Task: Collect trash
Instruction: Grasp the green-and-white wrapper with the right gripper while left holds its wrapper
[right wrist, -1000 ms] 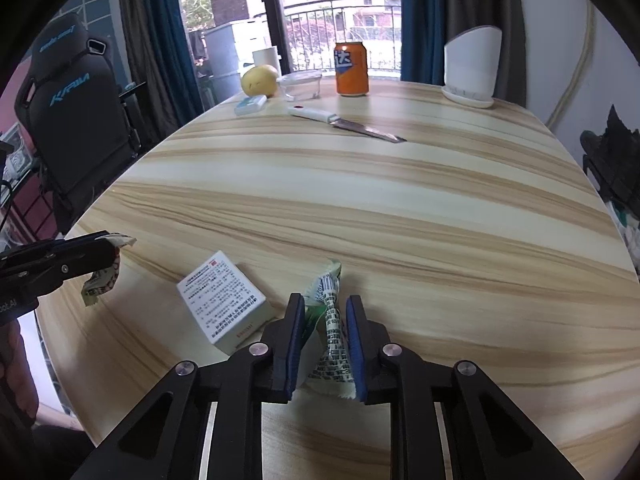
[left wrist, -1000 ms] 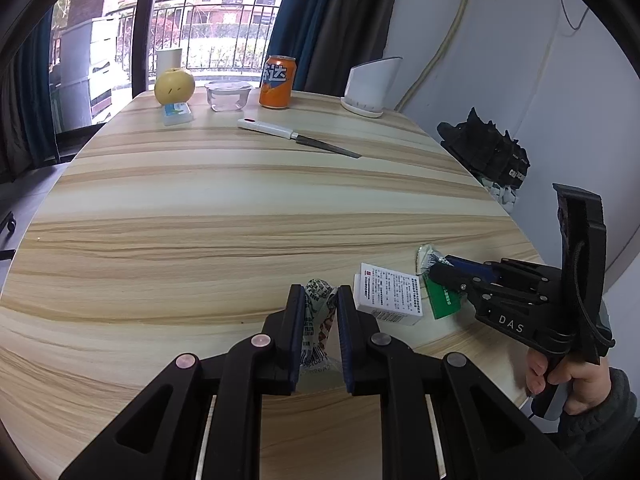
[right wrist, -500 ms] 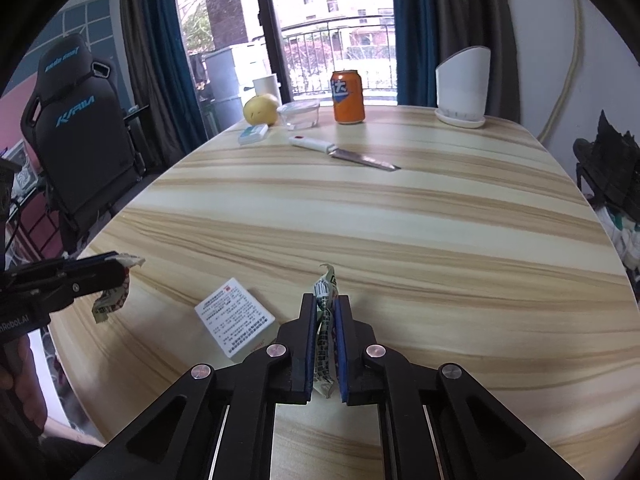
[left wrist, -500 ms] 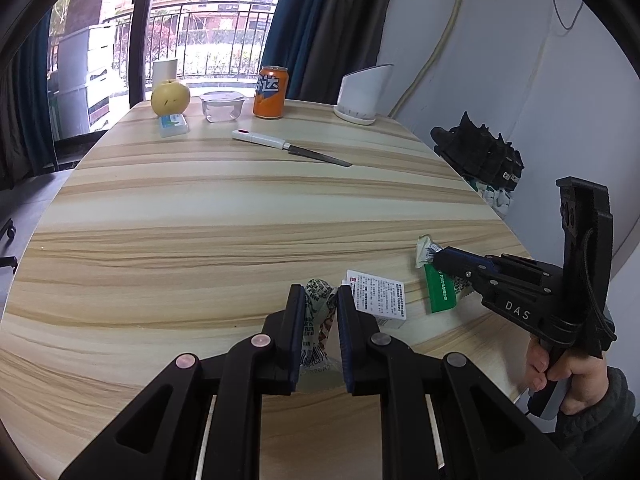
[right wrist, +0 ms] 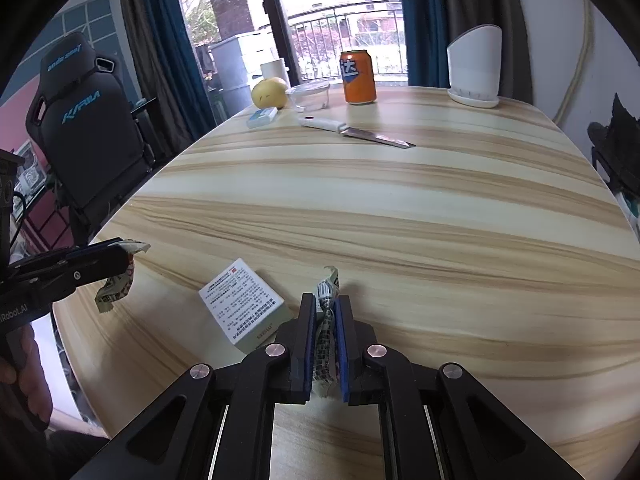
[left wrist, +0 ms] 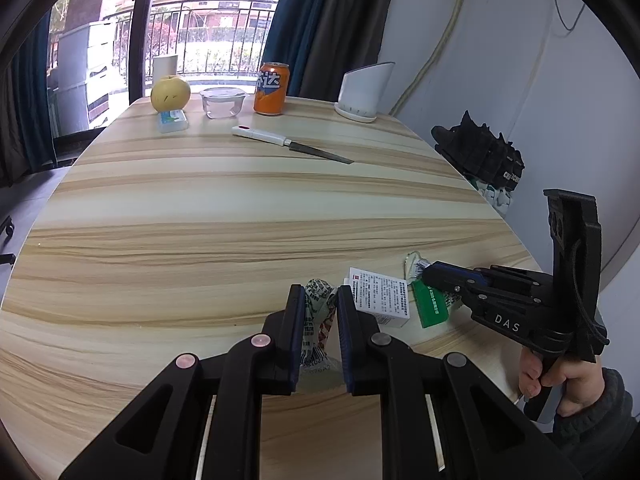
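A: At 6 o'clock of the left wrist view, what's the left gripper (left wrist: 318,300) doing?
B: Jaws pinched on a crumpled printed wrapper (left wrist: 316,322), held over the wooden table (left wrist: 240,216) nr its edge. Same gripper shows at 9 o'clock in the right wrist view, wrapper dangling.

A: Next over?
B: White carton (right wrist: 244,306) w/ fine print, flat on the table, btwn the two grippers.

A: Right gripper (right wrist: 325,306)?
B: Clamped tight on a green-and-white wrapper (right wrist: 327,320), approx 6 o'clock in its own view, just beside the carton.

A: Far side, 12 o'clock?
B: L to R: pear (left wrist: 170,93), clear container (left wrist: 222,102), orange can (left wrist: 272,89), knife (left wrist: 291,145), white holder (left wrist: 362,92). All well apart from the trash.
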Available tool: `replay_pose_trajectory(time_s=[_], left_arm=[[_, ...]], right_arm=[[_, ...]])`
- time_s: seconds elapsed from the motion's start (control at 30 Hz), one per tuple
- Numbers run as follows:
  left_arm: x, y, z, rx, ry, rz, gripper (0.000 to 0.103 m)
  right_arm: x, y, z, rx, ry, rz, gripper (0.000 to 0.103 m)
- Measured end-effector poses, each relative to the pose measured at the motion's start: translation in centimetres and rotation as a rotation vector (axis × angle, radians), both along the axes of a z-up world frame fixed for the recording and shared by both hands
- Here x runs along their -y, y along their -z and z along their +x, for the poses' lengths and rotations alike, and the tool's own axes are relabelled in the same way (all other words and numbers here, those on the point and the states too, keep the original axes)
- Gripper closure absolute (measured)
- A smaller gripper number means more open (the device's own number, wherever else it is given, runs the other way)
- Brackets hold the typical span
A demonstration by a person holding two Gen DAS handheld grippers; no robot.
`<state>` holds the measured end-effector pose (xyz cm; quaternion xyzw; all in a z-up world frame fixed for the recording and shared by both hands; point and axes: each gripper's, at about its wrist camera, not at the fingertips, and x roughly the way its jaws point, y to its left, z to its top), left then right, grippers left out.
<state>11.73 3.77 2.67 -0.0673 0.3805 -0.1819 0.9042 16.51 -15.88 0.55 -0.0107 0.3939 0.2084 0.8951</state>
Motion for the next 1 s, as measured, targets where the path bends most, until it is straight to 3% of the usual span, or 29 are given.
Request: replay_pose_trajectory(time_s=[0.4, 0.77, 1.0], left_arm=[[0.2, 0.1, -0.1, -0.003, 0.003, 0.001, 0.092], [0.2, 0.3, -0.1, -0.006, 0.006, 0.000, 0.092], [0.1, 0.3, 0.0, -0.005, 0.002, -0.004, 0.092]], right_arm=[[1.3, 0.9, 0.9, -0.066, 0.034, 0.096, 0.089], [0.8, 1.0, 1.3, -0.073, 0.035, 0.103, 0.089], [0.9, 0.5, 1.1, -0.038, 0.037, 0.086, 0.096]])
